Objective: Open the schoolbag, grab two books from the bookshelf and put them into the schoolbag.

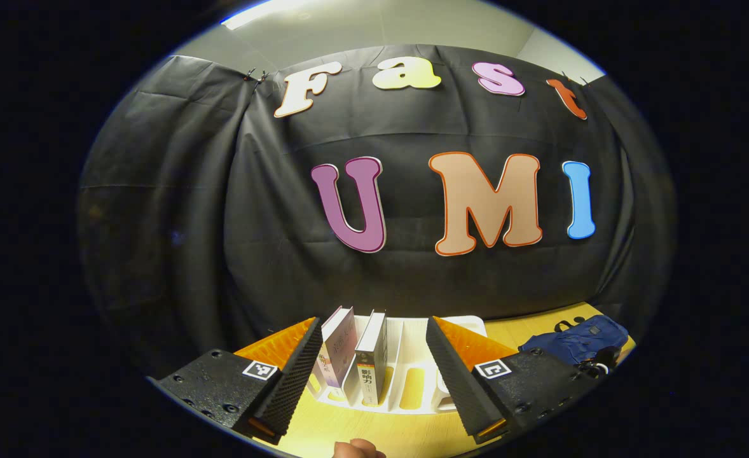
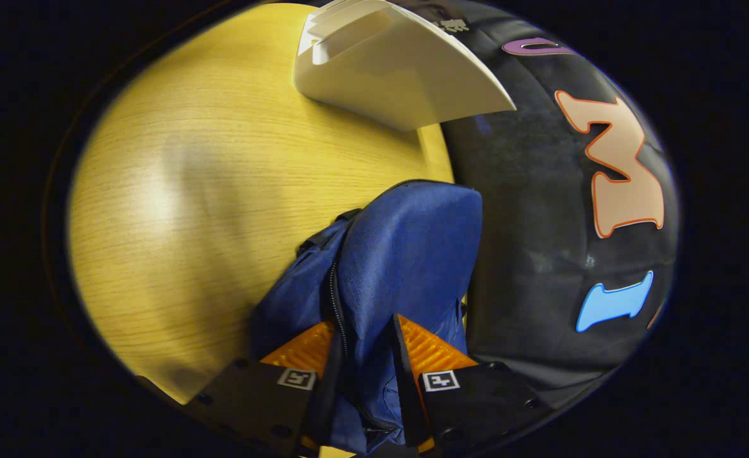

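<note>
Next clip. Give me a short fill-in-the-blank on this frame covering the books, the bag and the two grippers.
1. The white rack holds ___ upright books.
2. The left gripper, aimed at the books, has its jaws ___.
3. The right gripper is closed on the ___ fabric of the bag.
4. The bag lies on a ___ table.

Missing words: two; open; blue; wooden
</note>
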`<control>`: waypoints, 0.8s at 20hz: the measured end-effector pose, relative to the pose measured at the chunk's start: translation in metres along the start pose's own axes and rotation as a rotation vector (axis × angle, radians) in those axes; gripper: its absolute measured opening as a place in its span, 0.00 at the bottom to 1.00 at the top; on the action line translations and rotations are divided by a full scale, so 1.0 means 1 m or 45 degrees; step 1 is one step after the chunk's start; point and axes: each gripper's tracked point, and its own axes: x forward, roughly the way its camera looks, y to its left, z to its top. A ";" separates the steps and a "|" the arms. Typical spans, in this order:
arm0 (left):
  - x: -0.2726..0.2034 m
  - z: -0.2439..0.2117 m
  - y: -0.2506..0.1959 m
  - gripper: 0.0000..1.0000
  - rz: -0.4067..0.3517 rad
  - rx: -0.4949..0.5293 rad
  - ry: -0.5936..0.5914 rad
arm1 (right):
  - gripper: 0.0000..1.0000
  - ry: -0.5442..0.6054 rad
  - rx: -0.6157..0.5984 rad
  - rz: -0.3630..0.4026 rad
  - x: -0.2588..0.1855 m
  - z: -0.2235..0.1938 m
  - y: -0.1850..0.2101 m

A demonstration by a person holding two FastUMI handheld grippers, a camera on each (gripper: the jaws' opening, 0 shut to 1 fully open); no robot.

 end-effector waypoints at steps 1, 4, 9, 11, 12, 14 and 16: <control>0.000 0.000 0.000 0.98 0.000 -0.005 0.002 | 0.36 0.019 0.007 0.006 0.002 -0.001 0.002; 0.000 -0.001 -0.001 0.98 0.000 -0.005 0.004 | 0.05 0.042 0.045 -0.012 0.006 -0.005 0.000; -0.001 -0.001 0.003 0.96 0.011 -0.009 0.001 | 0.04 0.096 0.174 0.055 0.009 -0.008 0.001; -0.003 -0.002 0.004 0.96 0.011 -0.015 0.002 | 0.08 0.106 0.255 0.088 0.012 -0.011 0.001; -0.003 -0.002 0.005 0.96 0.012 -0.017 0.001 | 0.04 0.099 0.320 0.108 0.010 -0.009 0.000; -0.002 -0.005 0.007 0.98 0.015 -0.021 0.008 | 0.00 0.113 0.417 0.164 0.008 -0.011 -0.002; -0.002 -0.005 0.007 0.98 0.014 -0.022 0.010 | 0.04 0.105 0.462 0.185 0.009 -0.011 -0.006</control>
